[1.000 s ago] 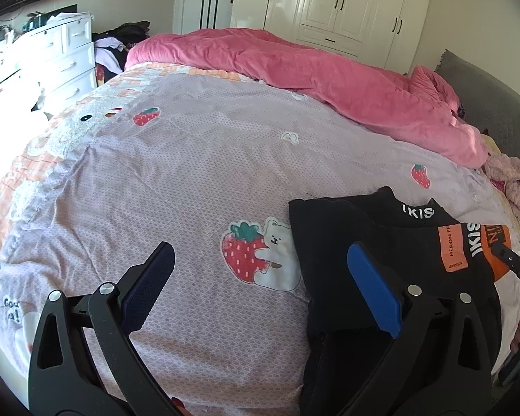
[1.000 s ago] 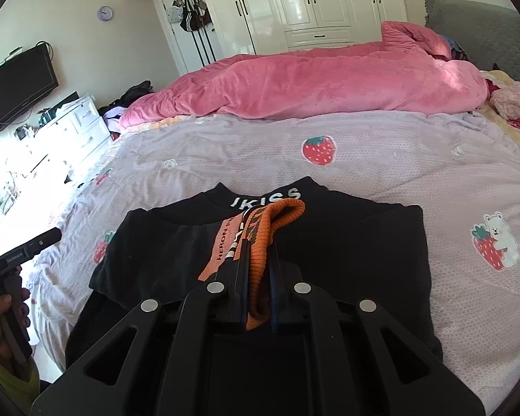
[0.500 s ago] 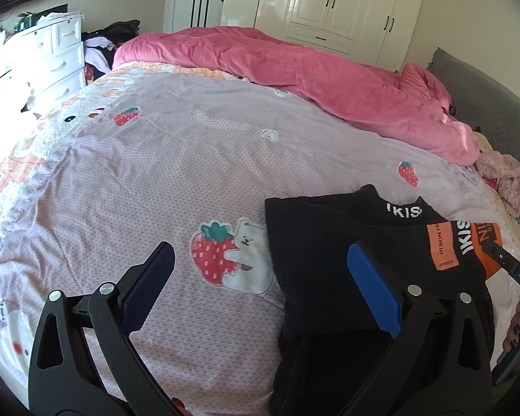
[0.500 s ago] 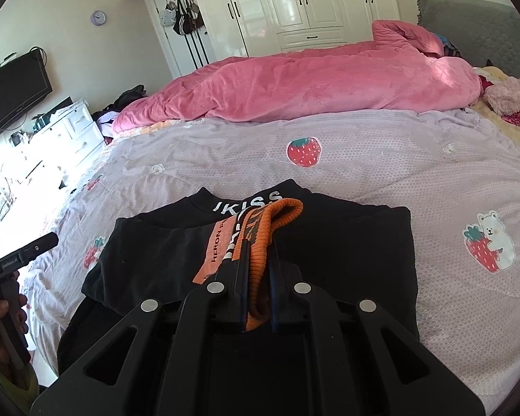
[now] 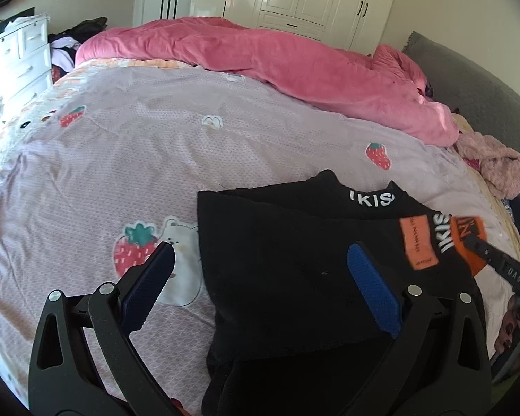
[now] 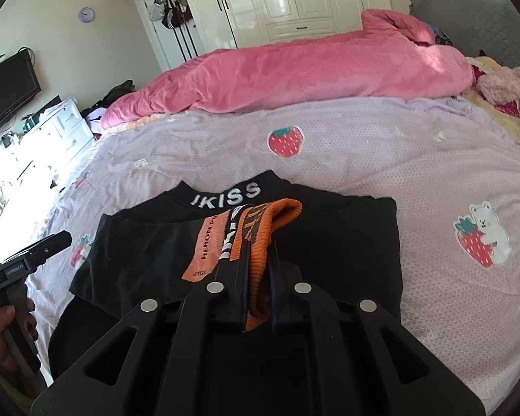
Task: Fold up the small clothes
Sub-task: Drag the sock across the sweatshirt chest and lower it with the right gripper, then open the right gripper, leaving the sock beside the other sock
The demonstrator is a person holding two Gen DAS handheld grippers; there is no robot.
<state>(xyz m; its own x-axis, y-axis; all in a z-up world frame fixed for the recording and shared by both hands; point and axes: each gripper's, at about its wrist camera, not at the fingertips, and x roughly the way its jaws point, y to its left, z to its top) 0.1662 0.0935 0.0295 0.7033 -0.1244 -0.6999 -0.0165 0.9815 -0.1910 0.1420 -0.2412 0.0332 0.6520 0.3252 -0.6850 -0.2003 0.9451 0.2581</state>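
The right tool (image 6: 258,263) pinches the orange cuff (image 6: 260,242), its jaws just easing apart; the left tool (image 5: 260,277) hangs spread above the black top (image 5: 294,277) on the bed (image 5: 156,159).

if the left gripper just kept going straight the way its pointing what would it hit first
Most likely the black top: the open left gripper points down at its left edge, where it meets the bedsheet. Depth is unclear, so it could touch the sheet beside it.

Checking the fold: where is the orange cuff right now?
In the right wrist view the orange cuff sits low at centre between the right tool's fingers, over the black sweater, just below its white-lettered collar.
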